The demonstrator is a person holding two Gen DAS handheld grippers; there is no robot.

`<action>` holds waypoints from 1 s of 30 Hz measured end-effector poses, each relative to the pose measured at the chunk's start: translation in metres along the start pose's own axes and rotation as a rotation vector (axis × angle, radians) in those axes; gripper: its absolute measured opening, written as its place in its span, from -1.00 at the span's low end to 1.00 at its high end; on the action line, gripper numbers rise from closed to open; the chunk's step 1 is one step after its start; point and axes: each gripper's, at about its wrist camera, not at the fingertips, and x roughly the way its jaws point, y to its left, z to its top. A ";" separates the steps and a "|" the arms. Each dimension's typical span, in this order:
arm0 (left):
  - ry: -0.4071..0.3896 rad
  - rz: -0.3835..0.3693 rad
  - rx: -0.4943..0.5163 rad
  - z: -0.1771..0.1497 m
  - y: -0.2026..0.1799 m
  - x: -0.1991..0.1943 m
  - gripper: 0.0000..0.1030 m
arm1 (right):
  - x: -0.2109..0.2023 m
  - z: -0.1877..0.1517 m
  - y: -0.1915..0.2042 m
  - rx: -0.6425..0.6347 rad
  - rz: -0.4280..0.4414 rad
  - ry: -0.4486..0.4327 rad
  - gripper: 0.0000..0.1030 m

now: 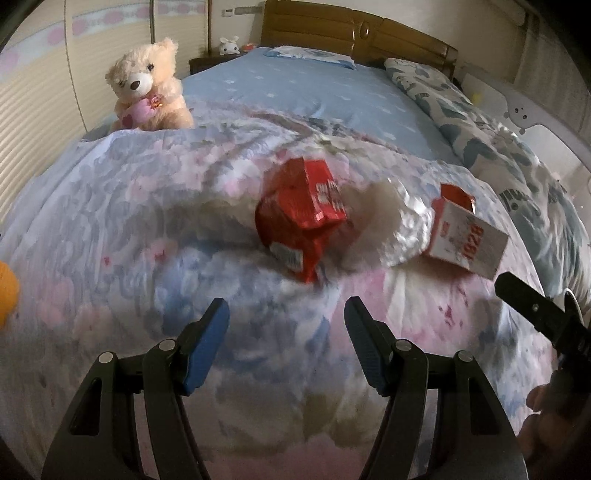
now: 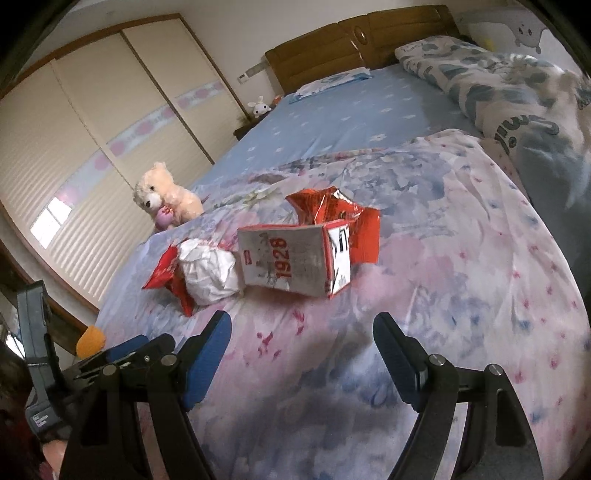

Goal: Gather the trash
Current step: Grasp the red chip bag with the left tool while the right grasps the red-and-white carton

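Trash lies on a floral quilt (image 1: 147, 206). In the left wrist view a crumpled red wrapper (image 1: 301, 221) is straight ahead, with a ball of white paper (image 1: 384, 225) to its right and a white box marked 1928 (image 1: 467, 240) beyond that. My left gripper (image 1: 287, 310) hangs open and empty just short of the wrapper. In the right wrist view the box (image 2: 295, 260) lies ahead, a second red wrapper (image 2: 332, 210) behind it, and the paper ball (image 2: 208, 275) and first wrapper (image 2: 170, 277) to its left. My right gripper (image 2: 303, 325) is open, empty, short of the box.
A cream teddy bear (image 1: 147, 85) sits at the quilt's far left edge on the blue sheet (image 1: 295, 96). A rolled patterned blanket (image 2: 517, 96) lies along the right. A wooden headboard (image 1: 354, 33) stands behind, a wardrobe (image 2: 92, 147) to the left, and something orange (image 2: 90, 339) low on the left.
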 end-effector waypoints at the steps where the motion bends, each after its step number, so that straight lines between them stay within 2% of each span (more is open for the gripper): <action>1: -0.002 0.003 0.001 0.003 0.000 0.002 0.28 | 0.003 0.002 0.000 -0.002 -0.002 0.001 0.57; 15: 0.000 -0.030 0.040 0.023 -0.002 0.028 0.28 | 0.031 0.019 0.002 -0.016 0.001 0.015 0.52; 16: 0.002 -0.035 0.039 0.023 -0.003 0.029 0.26 | 0.031 0.019 0.002 -0.017 0.000 0.016 0.42; 18: 0.004 -0.044 0.035 0.023 -0.002 0.031 0.08 | 0.034 0.019 0.003 -0.021 -0.005 0.023 0.10; 20: 0.013 -0.060 0.035 0.023 -0.002 0.032 -0.32 | 0.035 0.018 0.003 -0.020 -0.011 0.033 -0.35; 22: 0.021 -0.068 0.042 0.022 -0.003 0.034 -0.58 | 0.034 0.016 0.002 -0.016 0.003 0.038 -0.53; 26: 0.003 -0.065 0.057 0.017 -0.005 0.027 -0.69 | 0.028 0.011 0.005 -0.033 0.008 0.041 -0.86; 28: -0.003 -0.065 0.061 0.013 -0.005 0.024 -0.71 | 0.026 0.007 0.007 -0.034 0.022 0.051 -0.95; 30: -0.011 -0.060 0.068 0.009 -0.004 0.019 -0.72 | 0.022 0.001 0.010 -0.048 0.027 0.056 -0.95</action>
